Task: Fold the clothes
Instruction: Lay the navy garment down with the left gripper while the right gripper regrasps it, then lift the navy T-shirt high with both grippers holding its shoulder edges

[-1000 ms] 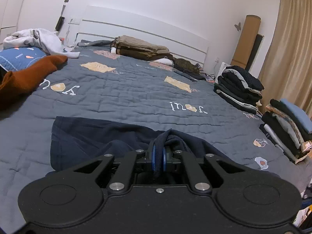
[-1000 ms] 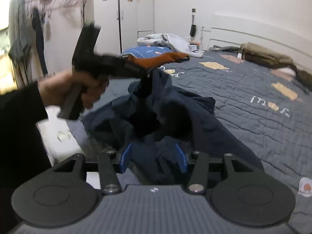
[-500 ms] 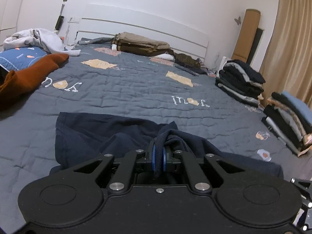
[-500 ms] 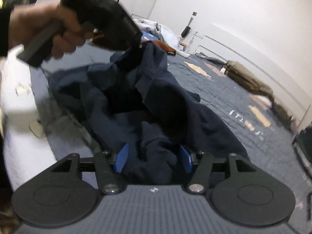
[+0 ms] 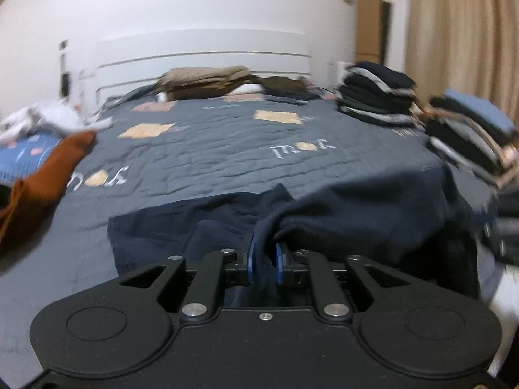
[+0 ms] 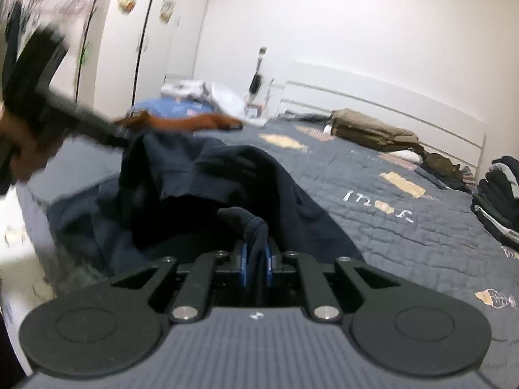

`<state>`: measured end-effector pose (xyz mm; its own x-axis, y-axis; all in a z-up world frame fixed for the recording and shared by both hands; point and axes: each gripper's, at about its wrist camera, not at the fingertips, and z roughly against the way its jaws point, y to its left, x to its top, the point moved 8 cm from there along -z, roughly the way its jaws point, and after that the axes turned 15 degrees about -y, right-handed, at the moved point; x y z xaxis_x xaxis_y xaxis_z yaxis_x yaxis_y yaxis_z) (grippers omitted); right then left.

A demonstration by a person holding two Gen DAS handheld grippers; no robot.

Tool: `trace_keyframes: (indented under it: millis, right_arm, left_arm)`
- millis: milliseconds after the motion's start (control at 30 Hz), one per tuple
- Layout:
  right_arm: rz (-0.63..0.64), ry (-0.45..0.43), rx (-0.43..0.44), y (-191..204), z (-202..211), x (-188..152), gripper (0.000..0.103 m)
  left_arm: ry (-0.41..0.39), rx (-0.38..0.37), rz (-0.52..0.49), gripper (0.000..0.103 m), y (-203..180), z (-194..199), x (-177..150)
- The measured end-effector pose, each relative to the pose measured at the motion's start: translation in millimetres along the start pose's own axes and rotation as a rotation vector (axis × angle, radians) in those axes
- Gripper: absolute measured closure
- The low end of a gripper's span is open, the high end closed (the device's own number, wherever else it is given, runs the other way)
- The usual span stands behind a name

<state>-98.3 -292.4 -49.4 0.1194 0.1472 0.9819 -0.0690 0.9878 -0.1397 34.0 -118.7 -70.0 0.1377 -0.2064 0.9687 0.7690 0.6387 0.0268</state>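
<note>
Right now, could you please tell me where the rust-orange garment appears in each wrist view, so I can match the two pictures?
Left wrist view: the rust-orange garment lies at the far left edge, on the grey quilt.
Right wrist view: it sits left of centre, in the middle distance, beyond the raised navy garment.
Shared landmark: the white headboard.

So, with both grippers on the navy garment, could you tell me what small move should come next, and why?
Probably draw the two grippers apart: the right gripper has just closed on the navy garment, the left gripper has cloth between its fingers, and the fabric between them is bunched.
</note>
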Motion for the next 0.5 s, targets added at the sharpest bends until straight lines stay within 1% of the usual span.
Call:
trace_keyframes:
  millis: [33,67,100,133,200,267,300,367,400,467,500]
  right_arm:
    - [-0.021,-0.006,-0.006,-4,1,2,0.093]
    - [-0.044,-0.012,-0.013,-8,1,3,0.093]
    - [-0.062,-0.014,-0.017,-10,1,4,0.093]
    - [-0.075,-0.015,-0.020,-12,1,4,0.093]
    - [-0.098,-0.017,-0.023,-16,1,4,0.093]
    - [-0.121,-0.019,-0.025,-20,1,4,0.093]
    - [-0.130,-0.018,-0.025,-21,1,4,0.093]
    - [-0.144,-0.011,-0.024,-22,1,2,0.093]
    - [-0.157,-0.009,-0.024,-23,1,1,0.093]
    - [-0.178,-0.008,-0.025,-25,1,0,0.093]
    - [-0.179,-0.009,-0.027,-26,0,1,0.093]
  left_arm:
    - [-0.013,-0.008,-0.019,0.070,-3,4,2]
    - [-0.032,-0.016,-0.036,0.063,-6,8,4]
    - [-0.053,-0.022,-0.050,0.052,-9,12,7]
    - [-0.073,-0.026,-0.055,0.050,-11,17,10]
    - [-0.108,-0.035,-0.057,0.050,-14,24,17]
    - [-0.124,-0.030,-0.086,0.050,-19,29,23]
    - [-0.129,-0.025,-0.133,0.050,-26,31,25]
    - [-0.145,-0.066,-0.260,0.050,-50,37,24]
    - [-0.144,-0.089,-0.296,0.050,-60,37,22]
    - [-0.128,-0.127,-0.330,0.050,-75,33,15]
    - [-0.119,-0.136,-0.365,0.050,-82,30,10]
